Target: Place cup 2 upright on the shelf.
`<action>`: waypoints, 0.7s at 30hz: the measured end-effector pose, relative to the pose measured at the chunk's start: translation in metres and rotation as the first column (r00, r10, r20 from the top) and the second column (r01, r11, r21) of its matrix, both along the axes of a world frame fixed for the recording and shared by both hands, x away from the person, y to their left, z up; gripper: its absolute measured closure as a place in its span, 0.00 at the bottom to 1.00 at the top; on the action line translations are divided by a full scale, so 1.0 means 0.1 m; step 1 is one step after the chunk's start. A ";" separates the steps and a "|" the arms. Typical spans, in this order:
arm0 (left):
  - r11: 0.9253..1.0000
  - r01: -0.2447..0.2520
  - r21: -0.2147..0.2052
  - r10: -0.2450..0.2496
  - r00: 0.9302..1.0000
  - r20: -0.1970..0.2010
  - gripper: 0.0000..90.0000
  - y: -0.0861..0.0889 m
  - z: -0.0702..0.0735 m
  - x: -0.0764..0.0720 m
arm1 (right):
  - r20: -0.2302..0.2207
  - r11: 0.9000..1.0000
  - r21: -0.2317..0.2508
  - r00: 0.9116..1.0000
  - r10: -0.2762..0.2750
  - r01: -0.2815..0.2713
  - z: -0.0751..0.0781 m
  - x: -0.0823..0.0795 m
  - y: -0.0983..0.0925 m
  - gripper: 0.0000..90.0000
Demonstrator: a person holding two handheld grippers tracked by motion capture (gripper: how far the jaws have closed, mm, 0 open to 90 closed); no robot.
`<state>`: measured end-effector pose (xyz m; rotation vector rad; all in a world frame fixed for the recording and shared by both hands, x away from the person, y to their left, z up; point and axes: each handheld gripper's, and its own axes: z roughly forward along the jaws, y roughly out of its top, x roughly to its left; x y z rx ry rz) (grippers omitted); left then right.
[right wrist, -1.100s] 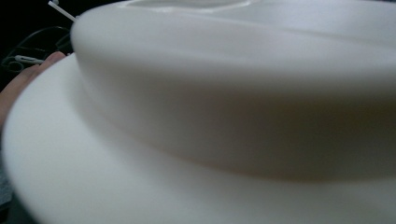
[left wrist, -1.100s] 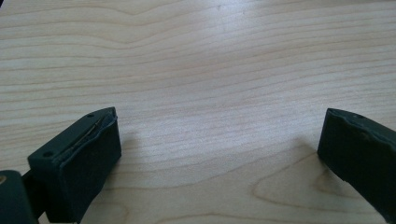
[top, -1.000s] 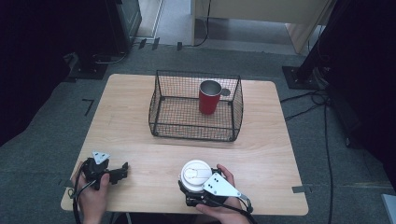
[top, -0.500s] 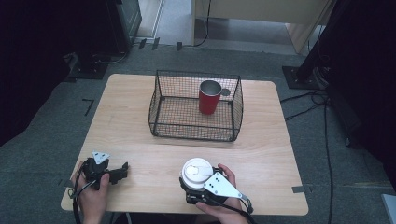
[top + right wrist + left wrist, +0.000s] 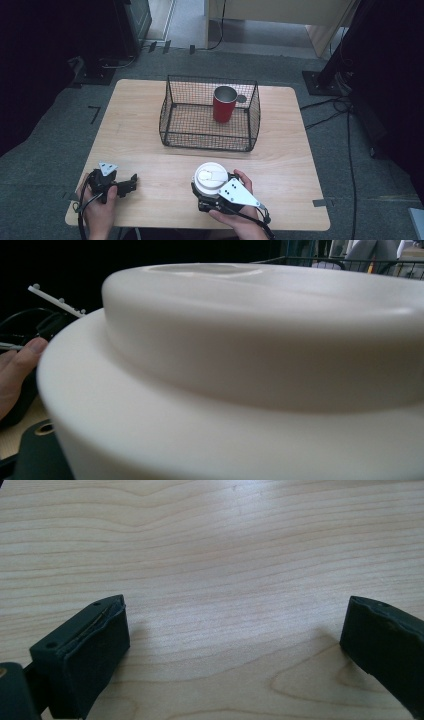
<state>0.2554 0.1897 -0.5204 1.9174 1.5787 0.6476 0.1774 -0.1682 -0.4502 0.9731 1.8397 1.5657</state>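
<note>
Right gripper (image 5: 205,196) at table's near edge, jaws apparently clamped on a white-lidded round cup (image 5: 210,176), upright on the table. Left gripper (image 5: 131,180) idle at near-left, jaws spread over bare wood.

Judged early: 1 red metal cup (image 5: 223,104) already in the black wire basket (image 5: 170,120); white cup likely next.

Pale wooden table (image 5: 130,125), grey carpet floor (image 5: 50,130), dim room.

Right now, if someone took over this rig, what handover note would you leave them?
Right gripper: at the table's near edge, around a white-lidded cup; whether the jaws are clamped on it cannot be told.
Left gripper: open, holding nothing, low over bare table near the front left corner.
Wire basket: mid-table, with a red mug upright inside.
Done: the mug is in the basket.
Left, probably: move the cup into the basket too.
</note>
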 end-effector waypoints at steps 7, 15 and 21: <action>1.000 -0.001 -0.001 0.001 1.000 0.000 0.00 0.00 0.00 0.00 | 0.024 1.000 0.006 1.000 -0.004 0.004 0.15 0.08 0.03 0.17; 1.000 0.000 -0.001 0.000 1.000 -0.001 0.00 0.00 0.00 0.00 | 0.060 1.000 0.009 0.998 -0.014 0.013 0.32 0.19 0.10 0.17; 1.000 -0.001 -0.001 0.001 1.000 -0.002 0.00 0.00 0.00 0.00 | 0.085 0.999 0.018 0.996 -0.030 0.028 0.44 0.28 0.15 0.17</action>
